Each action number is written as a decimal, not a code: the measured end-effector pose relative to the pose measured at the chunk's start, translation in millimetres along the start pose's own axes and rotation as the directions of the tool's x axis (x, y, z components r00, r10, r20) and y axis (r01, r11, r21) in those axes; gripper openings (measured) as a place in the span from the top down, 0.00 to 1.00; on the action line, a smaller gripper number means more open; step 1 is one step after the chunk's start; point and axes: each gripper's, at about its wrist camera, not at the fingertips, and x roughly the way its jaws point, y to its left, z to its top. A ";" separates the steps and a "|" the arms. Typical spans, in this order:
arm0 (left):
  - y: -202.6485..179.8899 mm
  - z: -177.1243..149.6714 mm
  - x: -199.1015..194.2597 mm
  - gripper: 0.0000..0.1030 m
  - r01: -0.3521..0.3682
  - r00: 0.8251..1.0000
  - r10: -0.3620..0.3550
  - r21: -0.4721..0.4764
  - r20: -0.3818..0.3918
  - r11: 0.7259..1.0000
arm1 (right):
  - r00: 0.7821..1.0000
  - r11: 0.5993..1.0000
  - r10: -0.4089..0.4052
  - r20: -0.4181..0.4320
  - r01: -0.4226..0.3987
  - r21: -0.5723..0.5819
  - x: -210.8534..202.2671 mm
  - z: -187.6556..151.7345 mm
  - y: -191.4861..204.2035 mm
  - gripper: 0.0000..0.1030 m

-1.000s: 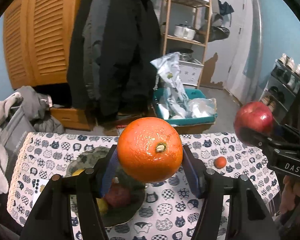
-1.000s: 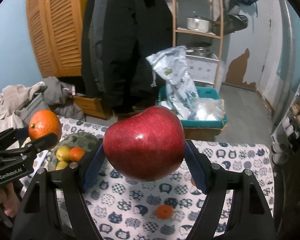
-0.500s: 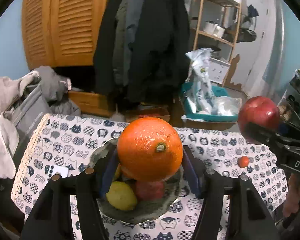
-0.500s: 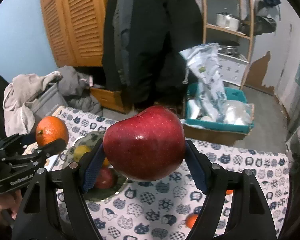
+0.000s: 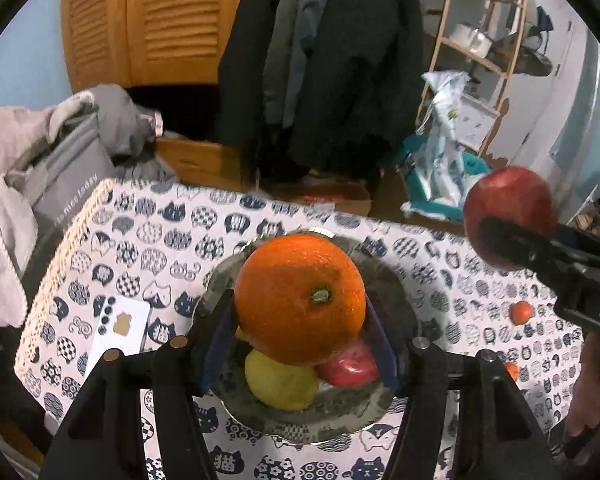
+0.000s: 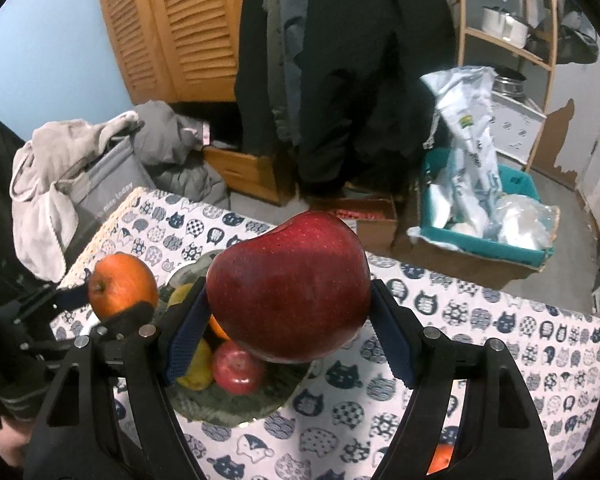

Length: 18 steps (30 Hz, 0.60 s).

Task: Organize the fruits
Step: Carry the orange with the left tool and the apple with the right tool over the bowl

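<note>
My left gripper (image 5: 300, 320) is shut on a large orange (image 5: 300, 298) and holds it above a grey-green plate (image 5: 404, 304). The plate holds a yellow lemon (image 5: 280, 386) and a small red apple (image 5: 350, 366). My right gripper (image 6: 288, 320) is shut on a big red apple (image 6: 290, 290), held above the plate's right side (image 6: 236, 404). In the right wrist view the left gripper's orange (image 6: 122, 286) shows at left. In the left wrist view the big apple (image 5: 508, 216) shows at right.
The table (image 5: 148, 248) has a cat-print cloth. Small tangerines (image 5: 520, 312) lie on it to the right; another shows in the right wrist view (image 6: 442, 456). A white card (image 5: 118, 330) lies left of the plate. Clothes and a grey bag (image 5: 60, 168) crowd the table's left edge.
Both grippers have moved left and tilted down over the plate, each still holding its fruit. The plate now lies directly under the orange.
</note>
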 end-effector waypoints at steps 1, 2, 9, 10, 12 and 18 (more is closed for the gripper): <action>1.4 -1.5 5.8 0.38 0.000 1.000 0.000 -0.002 -0.013 1.000 | 1.000 1.000 0.003 -0.008 -0.003 -0.001 6.0 -0.2 1.7 0.25; 2.7 -3.2 11.7 0.39 0.000 1.000 -0.001 -0.005 -0.028 1.000 | 1.000 1.000 0.008 -0.017 -0.008 0.000 11.2 -1.3 2.4 0.25; 9.0 -16.3 48.3 0.39 -0.003 0.992 0.000 -0.024 -0.123 1.000 | 0.996 1.000 0.025 -0.089 -0.024 0.010 49.2 -9.3 5.0 0.25; 9.2 -17.1 51.8 0.38 -0.003 0.991 0.000 -0.028 -0.131 1.000 | 0.995 1.000 0.026 -0.098 -0.025 0.012 53.8 -11.1 4.4 0.25; 8.7 -18.9 57.7 0.38 -0.002 0.990 -0.002 -0.030 -0.144 1.000 | 0.993 1.000 0.025 -0.117 -0.024 0.013 62.4 -14.1 3.5 0.25; 5.4 -21.6 71.7 0.38 -0.007 0.985 0.003 -0.023 -0.173 1.000 | 0.987 1.000 0.019 -0.157 -0.016 0.021 80.4 -21.4 -0.6 0.25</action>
